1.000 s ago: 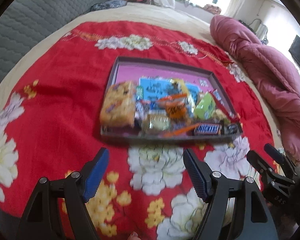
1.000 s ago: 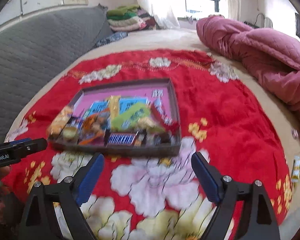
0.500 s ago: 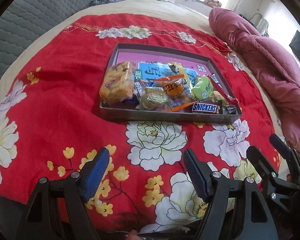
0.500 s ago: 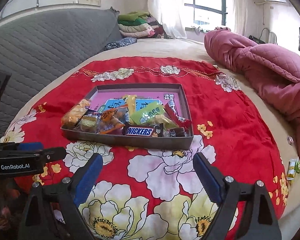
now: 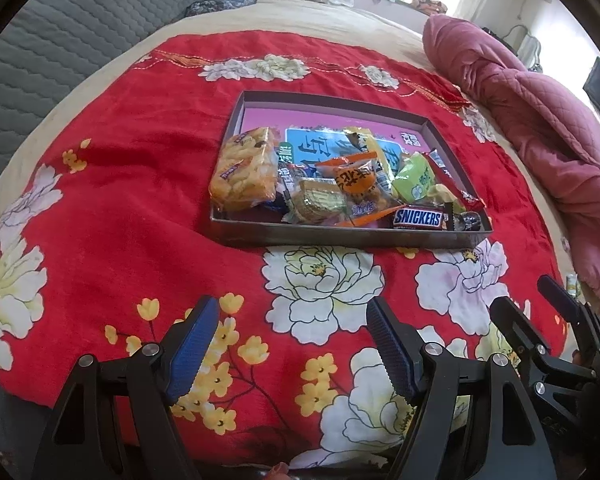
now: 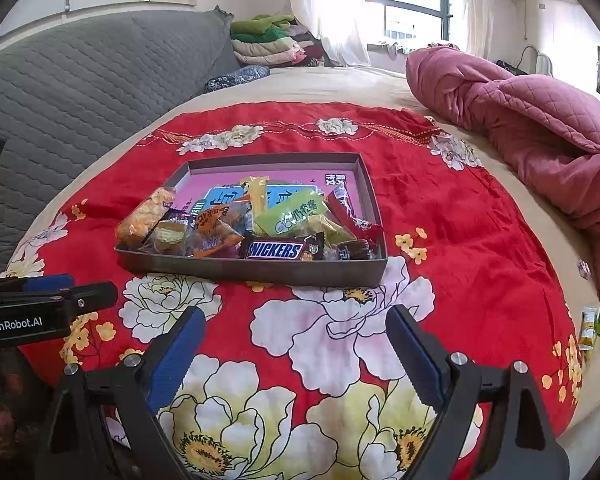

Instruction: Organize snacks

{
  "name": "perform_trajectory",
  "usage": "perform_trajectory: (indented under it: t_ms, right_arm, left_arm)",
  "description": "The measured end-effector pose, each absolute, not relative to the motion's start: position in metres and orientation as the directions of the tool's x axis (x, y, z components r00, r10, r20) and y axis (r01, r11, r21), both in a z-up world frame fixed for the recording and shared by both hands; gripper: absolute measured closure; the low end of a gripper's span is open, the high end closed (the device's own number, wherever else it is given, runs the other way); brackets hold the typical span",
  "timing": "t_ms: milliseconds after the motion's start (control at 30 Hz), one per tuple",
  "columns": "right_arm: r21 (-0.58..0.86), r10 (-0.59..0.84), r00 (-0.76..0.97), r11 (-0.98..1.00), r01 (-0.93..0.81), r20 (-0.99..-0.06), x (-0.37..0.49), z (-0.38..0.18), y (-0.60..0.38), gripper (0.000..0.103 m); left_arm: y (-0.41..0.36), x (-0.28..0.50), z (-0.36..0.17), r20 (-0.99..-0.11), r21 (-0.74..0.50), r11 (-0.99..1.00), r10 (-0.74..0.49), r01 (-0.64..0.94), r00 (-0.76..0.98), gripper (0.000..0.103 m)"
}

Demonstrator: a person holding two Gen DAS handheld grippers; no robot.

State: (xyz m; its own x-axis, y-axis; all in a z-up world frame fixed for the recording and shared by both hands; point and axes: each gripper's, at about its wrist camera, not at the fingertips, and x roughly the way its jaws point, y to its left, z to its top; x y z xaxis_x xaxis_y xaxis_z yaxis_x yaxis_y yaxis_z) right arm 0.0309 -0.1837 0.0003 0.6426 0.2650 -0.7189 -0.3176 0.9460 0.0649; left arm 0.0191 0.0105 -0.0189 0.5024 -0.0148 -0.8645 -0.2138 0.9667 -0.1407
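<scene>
A: Item: snacks (image 5: 340, 184), piled in the tray (image 5: 340, 236) mid-bed; one stray packet (image 6: 590, 326) at the bed's right edge.

B: We hold nothing; left gripper (image 5: 292, 344) and right gripper (image 6: 296, 354) fingers wide. We judge sorting nearly done.

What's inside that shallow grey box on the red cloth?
The box holds a heap of wrapped snacks: a Snickers bar, a green packet, a yellow biscuit pack. Its pink printed floor is mostly covered.

- red blanket (image 5: 132, 184), white and yellow flowers
- grey box (image 6: 252, 270), pink inside
- brown-blue Snickers bar (image 6: 276, 250), lower middle
- pink quilted duvet (image 6: 540, 136), upper right
- blue gripper pads (image 5: 192, 344)
</scene>
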Motion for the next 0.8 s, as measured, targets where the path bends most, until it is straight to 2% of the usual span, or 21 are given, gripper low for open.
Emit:
perform_trajectory:
  t_ms: [800]
  right_arm:
    - [0.063,0.259,0.642,0.948,-0.312,-0.722,0.0313,-0.0008,-0.1845,0.012]
  left_arm:
    - [0.0052,0.0197,-0.0185,-0.868,-0.114,0.974,-0.003,-0.194,0.496,0.026]
